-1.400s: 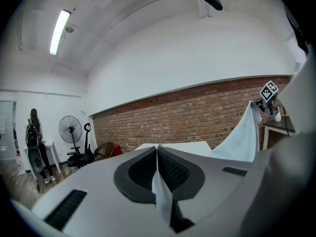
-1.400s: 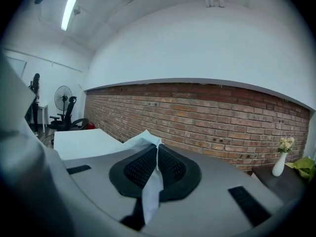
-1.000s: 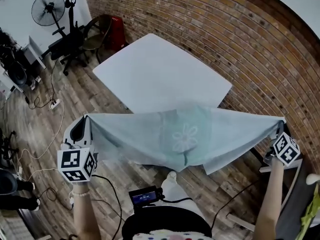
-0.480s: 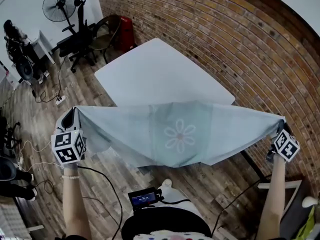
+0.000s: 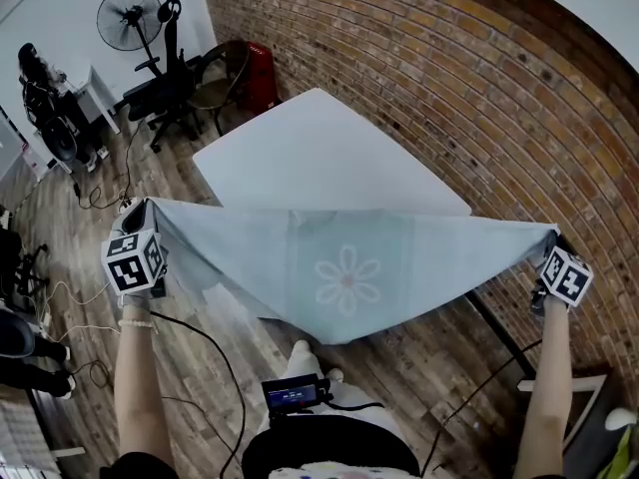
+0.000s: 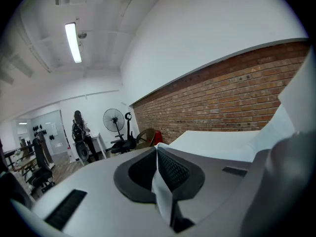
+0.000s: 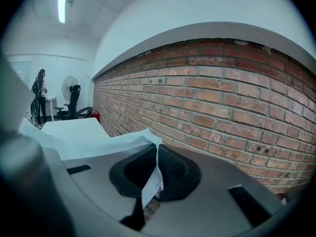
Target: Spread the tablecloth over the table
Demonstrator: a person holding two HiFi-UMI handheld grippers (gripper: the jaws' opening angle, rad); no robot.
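The left gripper (image 5: 142,218) was pressed together on one corner of the pale blue-green tablecloth (image 5: 344,267). In the left gripper view, a fold of the tablecloth (image 6: 163,199) stood pinched between the pads. The right gripper (image 5: 552,238) was clamped in the same way on the opposite corner, with the fabric caught between its jaws.

The tablecloth hung in the air between the two grippers. Its upper edge was stretched nearly straight and its lower edge sagged to a point. A flower motif (image 5: 346,279) sat at its centre.

In the head view the tablecloth overlapped the near edge of the white table (image 5: 319,148). Contact with that edge could not be determined. The rest of the tabletop lay uncovered.

The table's right edge ran beside the brick wall (image 5: 449,78). A pedestal fan (image 5: 130,16) and an office chair (image 5: 170,93) stood beyond its far left corner.
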